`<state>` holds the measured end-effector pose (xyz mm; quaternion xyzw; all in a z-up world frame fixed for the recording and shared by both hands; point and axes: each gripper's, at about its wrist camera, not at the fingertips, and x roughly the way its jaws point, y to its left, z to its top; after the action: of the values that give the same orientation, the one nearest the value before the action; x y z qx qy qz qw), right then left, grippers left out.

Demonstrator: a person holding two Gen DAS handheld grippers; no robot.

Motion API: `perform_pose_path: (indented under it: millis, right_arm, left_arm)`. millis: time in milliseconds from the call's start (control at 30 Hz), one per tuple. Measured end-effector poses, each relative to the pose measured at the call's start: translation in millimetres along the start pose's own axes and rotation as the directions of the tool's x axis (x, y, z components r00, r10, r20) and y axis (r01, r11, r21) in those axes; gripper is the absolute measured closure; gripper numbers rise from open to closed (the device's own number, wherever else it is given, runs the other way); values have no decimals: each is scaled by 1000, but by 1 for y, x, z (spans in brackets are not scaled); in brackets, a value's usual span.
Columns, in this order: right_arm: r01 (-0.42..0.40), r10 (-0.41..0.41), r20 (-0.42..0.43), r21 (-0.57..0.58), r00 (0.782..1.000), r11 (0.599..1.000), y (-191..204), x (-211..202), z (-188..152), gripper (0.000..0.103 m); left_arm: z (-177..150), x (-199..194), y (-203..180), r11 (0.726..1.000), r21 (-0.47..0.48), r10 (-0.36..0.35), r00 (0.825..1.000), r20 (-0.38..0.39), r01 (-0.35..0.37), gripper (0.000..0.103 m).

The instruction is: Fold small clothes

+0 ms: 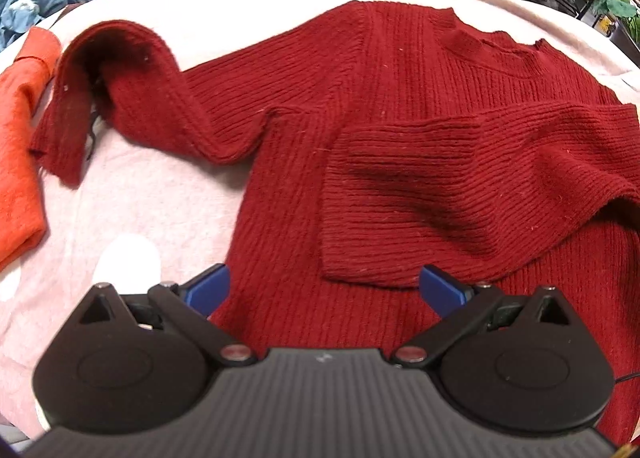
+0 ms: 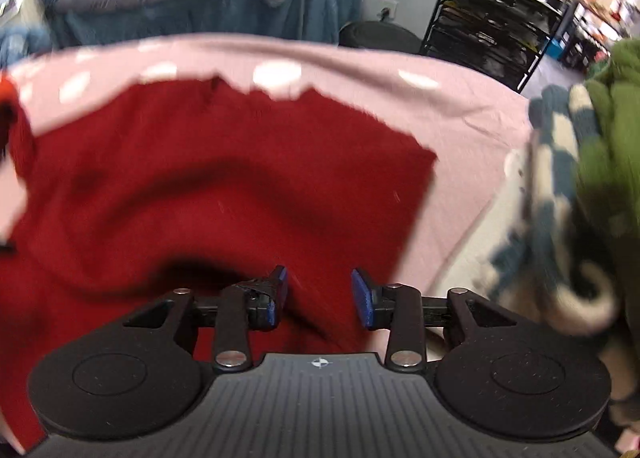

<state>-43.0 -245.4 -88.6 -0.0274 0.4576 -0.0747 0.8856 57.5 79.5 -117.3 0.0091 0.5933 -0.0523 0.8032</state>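
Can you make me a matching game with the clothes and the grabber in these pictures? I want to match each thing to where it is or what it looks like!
Things:
1. red sweater
2. orange cloth
3. green clothing
4. left gripper

Clues:
A. at the far right edge of the right wrist view
B. open, blue pads wide apart
C. spread out on the pink blanket, one sleeve folded across its front
D. lying at the left edge of the left wrist view

Pairs: 1-C, 2-D, 3-A, 4-B
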Motion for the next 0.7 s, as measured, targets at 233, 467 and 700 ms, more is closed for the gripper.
perform_pose_path:
  millis: [233, 467, 700]
  right_arm:
    - [64, -59, 25, -258, 998, 964, 20, 13, -15, 41]
    - [116, -112, 31, -347, 993, 931, 16, 13, -19, 95]
    - [187, -225, -93, -303, 970, 935, -16, 20, -49, 103]
  left_arm:
    - [-1, 1, -12, 999, 35, 8, 1000, -19, -7, 0]
    - [1, 1, -12, 999, 43, 21, 999, -24, -20, 0]
    - [5, 9, -7, 999, 42, 34, 999, -17, -33, 0]
